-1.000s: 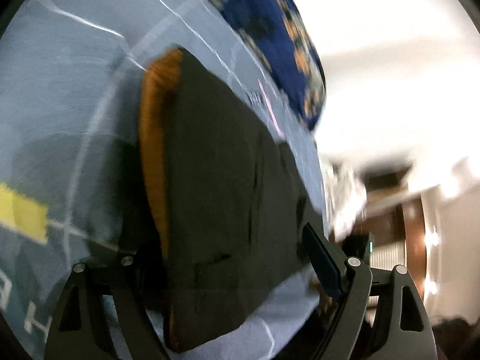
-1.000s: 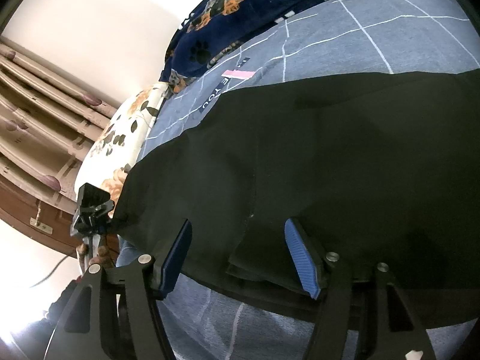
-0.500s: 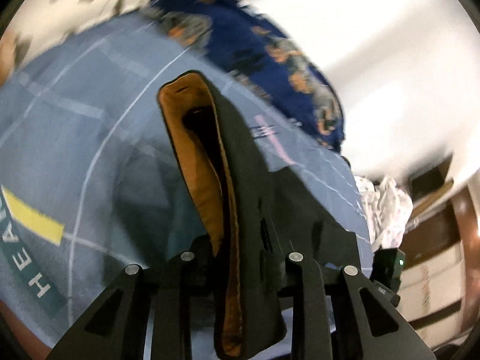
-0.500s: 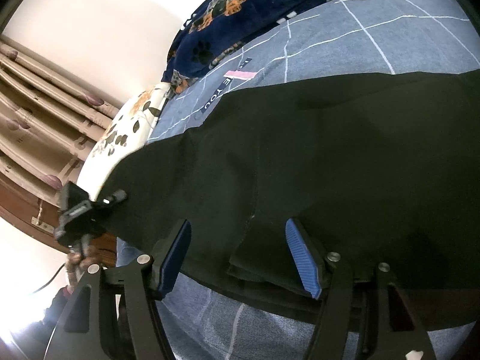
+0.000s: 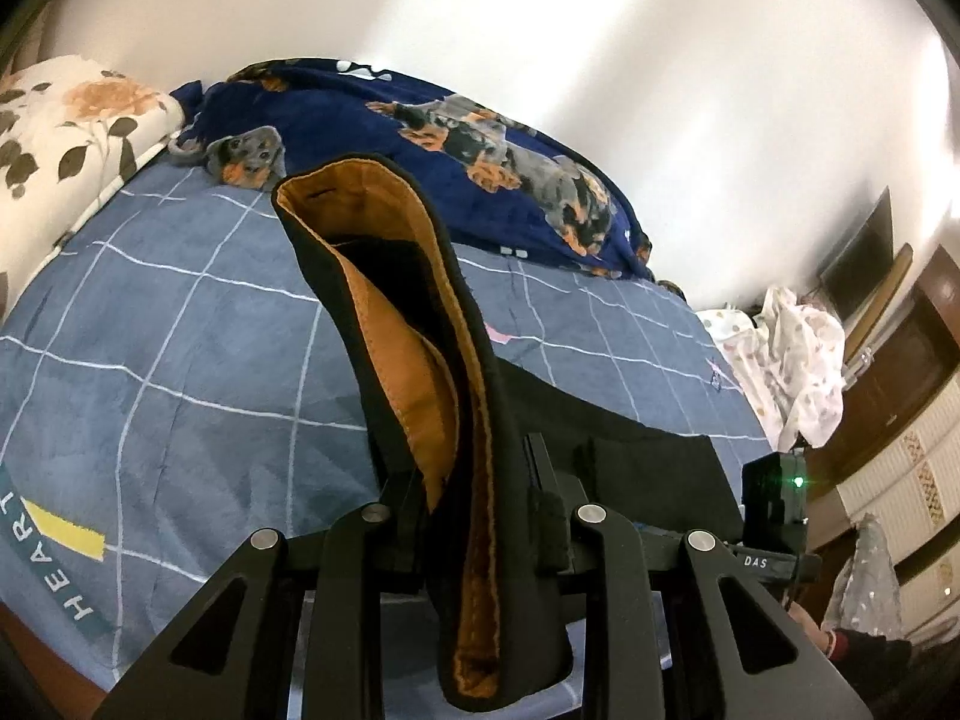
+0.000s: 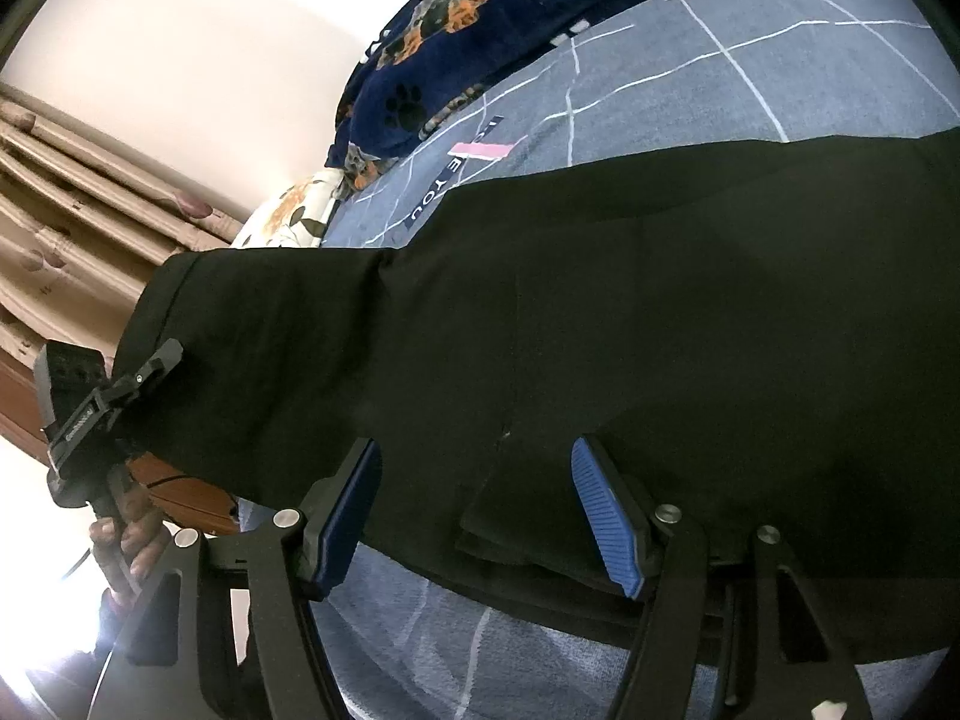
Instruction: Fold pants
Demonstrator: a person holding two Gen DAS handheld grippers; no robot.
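Note:
Black pants (image 6: 600,300) lie across a blue grid-patterned bed sheet (image 5: 180,360). My left gripper (image 5: 480,516) is shut on the waistband end (image 5: 390,312), which shows an orange lining and stands lifted off the bed, folded upright between the fingers. In the right wrist view that same left gripper (image 6: 120,384) holds the raised end at the far left. My right gripper (image 6: 480,510) is open just above the pants' near edge. Its blue pads (image 6: 606,522) stand apart with a fold of black cloth lying between them, untouched.
A navy dog-print blanket (image 5: 480,138) lies along the wall side of the bed, and a floral pillow (image 5: 66,120) at the far left. A white cloth pile (image 5: 798,360) and wooden cabinets (image 5: 912,372) stand at the right. Curtains (image 6: 72,192) hang beyond the bed. A hand (image 6: 126,534) grips the left tool.
The left gripper closed on the waistband, then rose and rolled upright, lifting that end off the sheet. The right gripper stayed where it was, still open.

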